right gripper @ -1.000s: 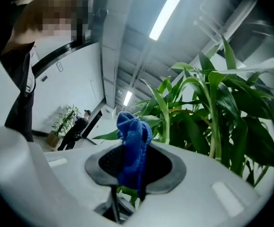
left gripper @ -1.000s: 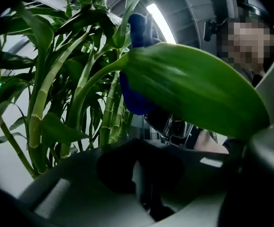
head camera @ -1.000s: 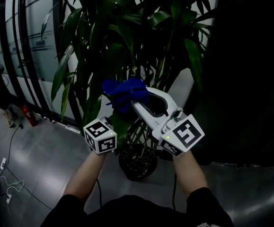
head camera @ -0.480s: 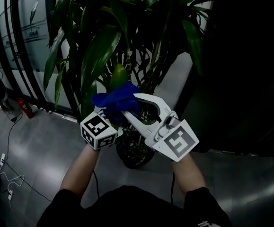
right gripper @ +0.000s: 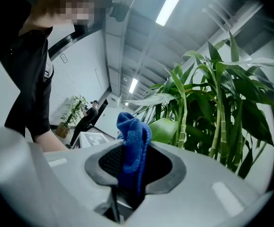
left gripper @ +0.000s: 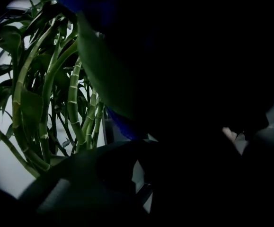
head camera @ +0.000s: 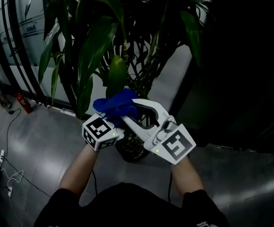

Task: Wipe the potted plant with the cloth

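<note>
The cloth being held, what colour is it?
The cloth is bright blue, clearest in the right gripper view.

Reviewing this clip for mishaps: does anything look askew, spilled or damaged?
Nothing stands out. The right gripper is shut on the blue cloth beside a leaf of the potted plant; no spill or damage shows. The left gripper view is too dark to judge.

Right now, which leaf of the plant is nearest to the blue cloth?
The short, broad, lighter green leaf hanging directly above the cloth in the right gripper; the other leaves are longer, darker and higher.
</note>
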`<state>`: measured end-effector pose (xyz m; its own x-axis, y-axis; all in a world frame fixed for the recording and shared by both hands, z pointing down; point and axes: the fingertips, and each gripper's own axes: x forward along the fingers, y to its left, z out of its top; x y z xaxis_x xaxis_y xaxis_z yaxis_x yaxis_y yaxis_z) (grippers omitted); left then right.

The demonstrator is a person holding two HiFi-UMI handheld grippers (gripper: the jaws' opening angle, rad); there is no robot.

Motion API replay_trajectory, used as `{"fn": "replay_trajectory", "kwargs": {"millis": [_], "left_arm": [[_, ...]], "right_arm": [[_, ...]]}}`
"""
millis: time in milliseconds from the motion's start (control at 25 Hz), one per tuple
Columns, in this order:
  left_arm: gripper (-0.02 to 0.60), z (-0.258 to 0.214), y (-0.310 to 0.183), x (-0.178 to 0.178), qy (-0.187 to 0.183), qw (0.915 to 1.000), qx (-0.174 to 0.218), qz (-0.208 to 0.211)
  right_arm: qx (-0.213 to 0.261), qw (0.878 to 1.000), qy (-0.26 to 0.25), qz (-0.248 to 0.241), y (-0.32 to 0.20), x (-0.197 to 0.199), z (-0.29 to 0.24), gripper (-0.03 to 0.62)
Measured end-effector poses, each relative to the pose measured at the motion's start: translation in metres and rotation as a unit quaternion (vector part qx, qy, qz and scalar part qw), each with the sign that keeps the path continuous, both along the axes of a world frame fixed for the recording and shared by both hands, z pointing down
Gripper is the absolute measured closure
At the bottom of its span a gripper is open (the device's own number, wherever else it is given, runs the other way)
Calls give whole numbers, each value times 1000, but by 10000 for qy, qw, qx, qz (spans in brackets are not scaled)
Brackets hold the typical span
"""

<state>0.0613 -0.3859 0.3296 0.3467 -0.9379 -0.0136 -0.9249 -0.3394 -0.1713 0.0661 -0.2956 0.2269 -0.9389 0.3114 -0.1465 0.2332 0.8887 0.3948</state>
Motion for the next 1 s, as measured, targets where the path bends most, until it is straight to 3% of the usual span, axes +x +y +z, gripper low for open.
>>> {"fn": "replay_trajectory", "kwargs": {"millis": [560,800,1000], "left_arm": [[575,15,9,22,384,9990,-211,21],[575,33,14,30,768,9968,-213,-64],[575,51,29,26,1269,9914,-72,-313]], "right_arm": [[-478,9986,246,2,-1,16,33,485],[-843,9962,217,-29,-8,31,44,485],[-1214,9925,-97,53,-14,52,56,485]]}}
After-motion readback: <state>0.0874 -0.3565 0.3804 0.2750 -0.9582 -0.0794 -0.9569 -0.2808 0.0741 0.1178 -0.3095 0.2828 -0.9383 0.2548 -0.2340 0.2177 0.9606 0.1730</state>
